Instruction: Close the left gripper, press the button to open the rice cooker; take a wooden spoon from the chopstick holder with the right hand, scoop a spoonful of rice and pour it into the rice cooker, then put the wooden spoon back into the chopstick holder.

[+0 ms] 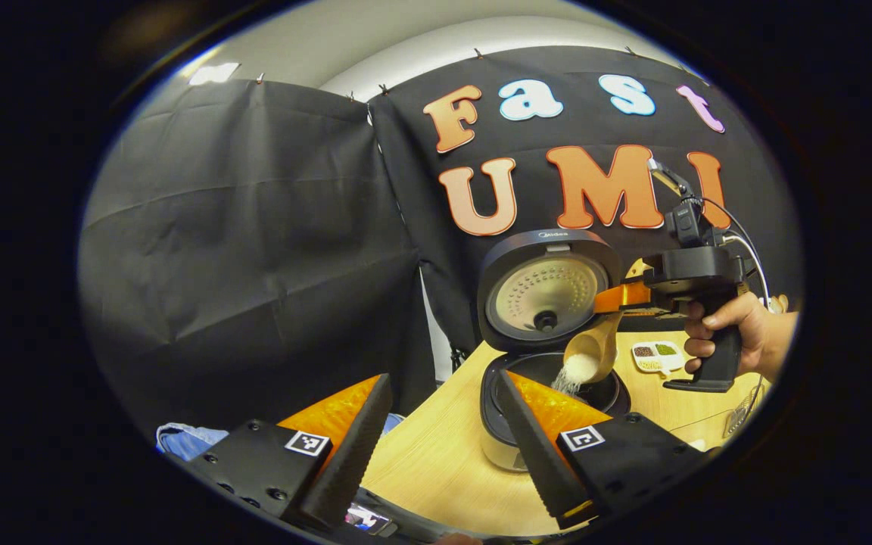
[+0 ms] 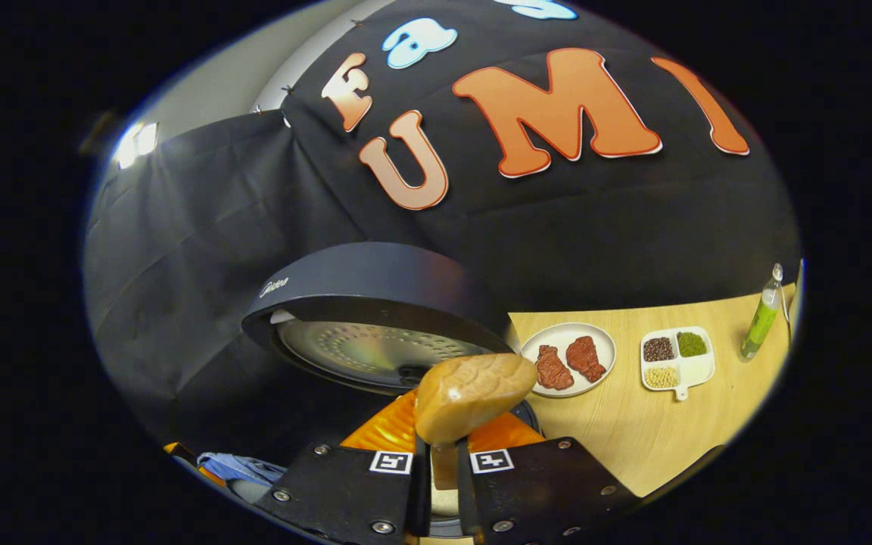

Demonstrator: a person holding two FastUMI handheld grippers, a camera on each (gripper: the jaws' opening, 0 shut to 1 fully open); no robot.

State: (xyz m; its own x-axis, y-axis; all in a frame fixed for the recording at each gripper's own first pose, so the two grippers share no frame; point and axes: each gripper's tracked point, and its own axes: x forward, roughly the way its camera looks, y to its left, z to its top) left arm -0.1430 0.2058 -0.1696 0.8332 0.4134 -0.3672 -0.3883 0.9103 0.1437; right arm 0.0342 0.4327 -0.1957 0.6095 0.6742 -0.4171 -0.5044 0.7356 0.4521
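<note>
Right hand-held gripper (image 2: 436, 473) clenched on wooden spoon (image 1: 591, 352), tipped above rice cooker (image 1: 534, 393) so rice (image 1: 572, 375) falls in; left hand-held gripper (image 1: 443, 446) released, idle beside cooker.

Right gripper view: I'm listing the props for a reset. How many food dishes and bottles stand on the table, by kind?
Round plate with two red pieces: 1
Divided dish with beans: 1
Green bottle: 1
Total: 3

Staged recording booth: black cloth walls (image 1: 254, 227), wooden table (image 2: 633, 431), rice cooker (image 1: 549, 303), fake food plate (image 2: 568, 359).
</note>
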